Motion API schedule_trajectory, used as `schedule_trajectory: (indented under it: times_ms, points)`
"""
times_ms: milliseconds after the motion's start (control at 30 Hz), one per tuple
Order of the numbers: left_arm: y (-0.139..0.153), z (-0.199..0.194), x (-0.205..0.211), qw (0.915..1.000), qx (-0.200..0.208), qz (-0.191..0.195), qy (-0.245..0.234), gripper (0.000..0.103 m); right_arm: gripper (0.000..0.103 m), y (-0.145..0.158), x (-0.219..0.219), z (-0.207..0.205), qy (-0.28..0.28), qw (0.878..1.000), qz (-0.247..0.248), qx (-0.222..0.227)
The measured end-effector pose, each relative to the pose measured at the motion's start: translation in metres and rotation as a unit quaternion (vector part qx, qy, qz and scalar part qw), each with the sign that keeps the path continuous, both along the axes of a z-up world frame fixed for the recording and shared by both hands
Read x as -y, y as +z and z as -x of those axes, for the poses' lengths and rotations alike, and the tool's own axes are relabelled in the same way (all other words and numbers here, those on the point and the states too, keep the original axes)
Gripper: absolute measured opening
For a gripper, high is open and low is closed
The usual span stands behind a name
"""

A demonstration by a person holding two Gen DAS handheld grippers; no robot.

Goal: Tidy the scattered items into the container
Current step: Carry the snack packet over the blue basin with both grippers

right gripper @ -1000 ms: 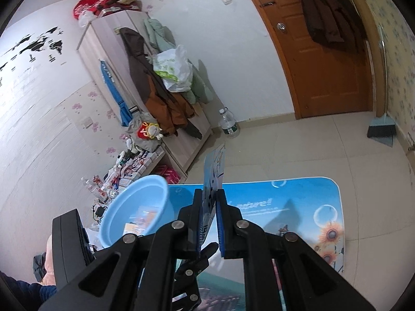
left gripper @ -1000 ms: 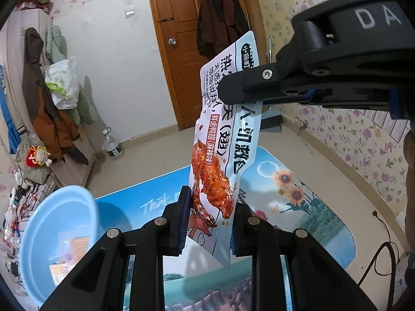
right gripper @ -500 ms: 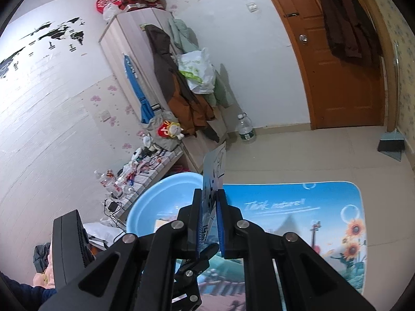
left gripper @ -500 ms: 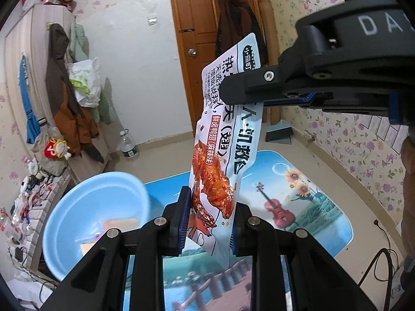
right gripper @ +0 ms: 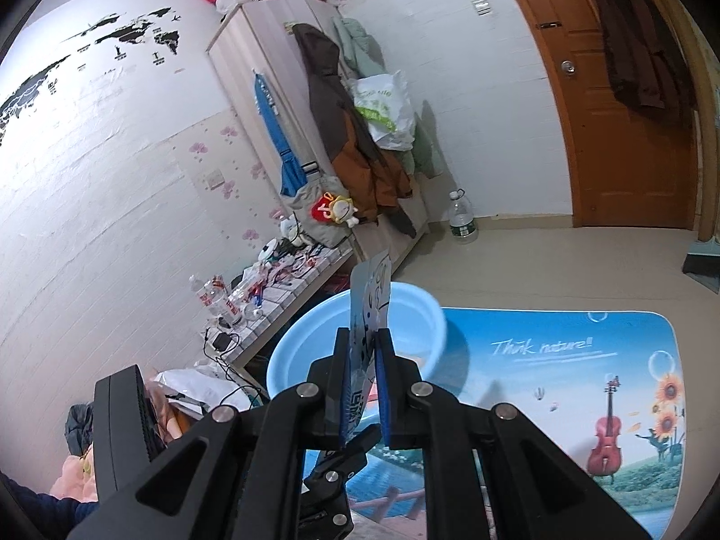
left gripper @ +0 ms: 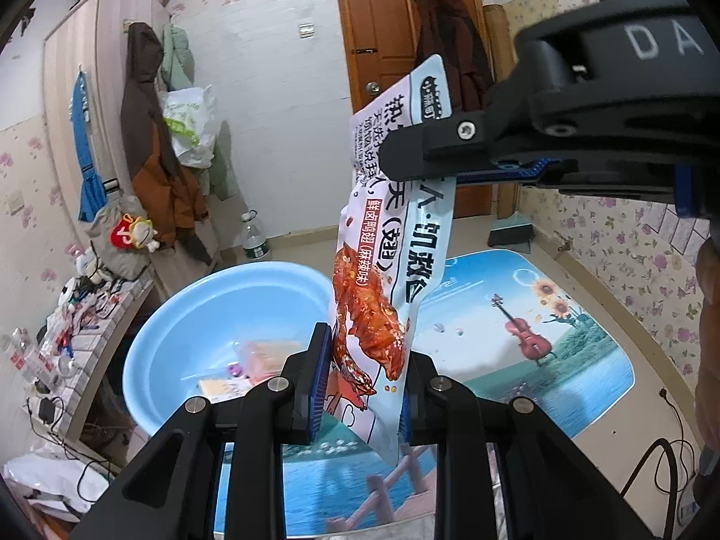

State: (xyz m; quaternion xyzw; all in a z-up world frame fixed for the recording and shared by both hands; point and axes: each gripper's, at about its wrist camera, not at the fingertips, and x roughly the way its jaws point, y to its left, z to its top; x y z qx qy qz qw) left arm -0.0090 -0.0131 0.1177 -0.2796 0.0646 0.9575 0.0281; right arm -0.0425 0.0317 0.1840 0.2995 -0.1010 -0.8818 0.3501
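The matte black plastic left gripper [left gripper: 360, 373] has angular arms with round silver screw heads and blue ribbed pads on its fingers [left gripper: 320, 378]. The matching black right gripper [right gripper: 363, 387] enters the left wrist view from three o'clock, with white letters "DA", a blue metal strip and silver screws.
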Motion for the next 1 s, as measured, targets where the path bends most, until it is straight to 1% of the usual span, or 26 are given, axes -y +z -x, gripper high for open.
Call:
schedule_trajectory:
  times_ms: [433, 600, 1000]
  points:
    - [-0.004, 0.003, 0.04, 0.9996, 0.003, -0.007, 0.027, 0.024, 0.011, -0.009, 0.047, 0.021, 0.024, 1.0, -0.011, 0.005]
    - [-0.007, 0.008, 0.056, 0.9992, 0.007, -0.006, 0.039, 0.024, 0.011, -0.015, 0.065, 0.034, 0.032, 0.999, -0.008, 0.011]
    - [-0.026, 0.027, 0.088, 0.9977, 0.029, -0.013, 0.06, 0.024, 0.011, -0.038, 0.106, 0.069, 0.052, 0.998, -0.017, 0.034]
